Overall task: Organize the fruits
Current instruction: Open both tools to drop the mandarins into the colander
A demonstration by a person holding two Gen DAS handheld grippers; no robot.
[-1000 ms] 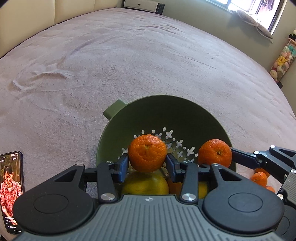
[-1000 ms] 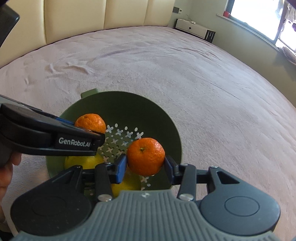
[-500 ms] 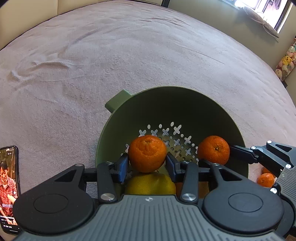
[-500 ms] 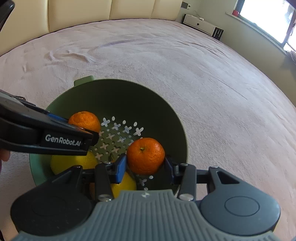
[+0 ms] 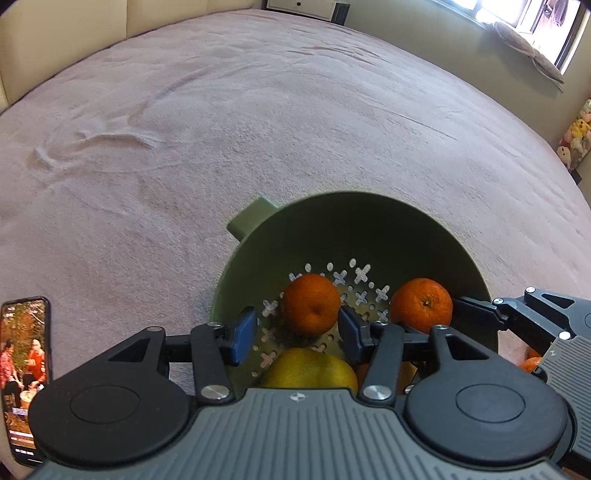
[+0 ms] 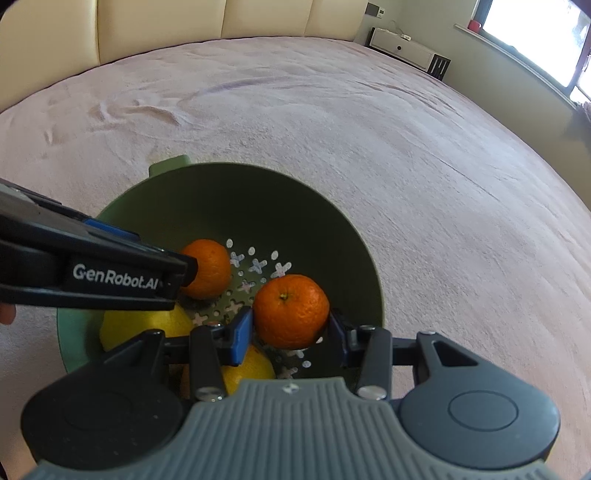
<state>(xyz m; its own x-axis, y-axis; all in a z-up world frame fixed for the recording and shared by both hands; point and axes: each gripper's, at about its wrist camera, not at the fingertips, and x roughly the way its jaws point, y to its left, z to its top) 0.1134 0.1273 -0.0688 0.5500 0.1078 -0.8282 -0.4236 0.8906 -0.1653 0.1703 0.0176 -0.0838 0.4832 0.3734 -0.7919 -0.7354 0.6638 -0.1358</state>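
Observation:
A green colander (image 5: 369, 221) sits on the pink bed cover and holds yellow fruit (image 5: 310, 369). My left gripper (image 5: 295, 334) hangs over it with its jaws opening. An orange (image 5: 310, 302) lies between them on the colander's pierced floor, with a gap at the left pad (image 5: 242, 332). In the right wrist view my right gripper (image 6: 290, 328) is shut on a second orange (image 6: 291, 312) just above the colander (image 6: 240, 206). The released orange (image 6: 208, 273) rests beyond the left gripper's finger (image 6: 110, 277). Two yellow fruits (image 6: 147, 328) lie under both grippers.
A phone (image 5: 24, 369) with a lit screen lies on the cover at the far left. More small oranges (image 5: 532, 363) show on the cover at the right, behind my right gripper. The cover stretches wide and bare beyond the colander, to a cream headboard (image 6: 184, 29).
My left jaws have spread, and the orange they held has dropped onto the colander floor. My right gripper has sunk slightly toward the colander with its orange.

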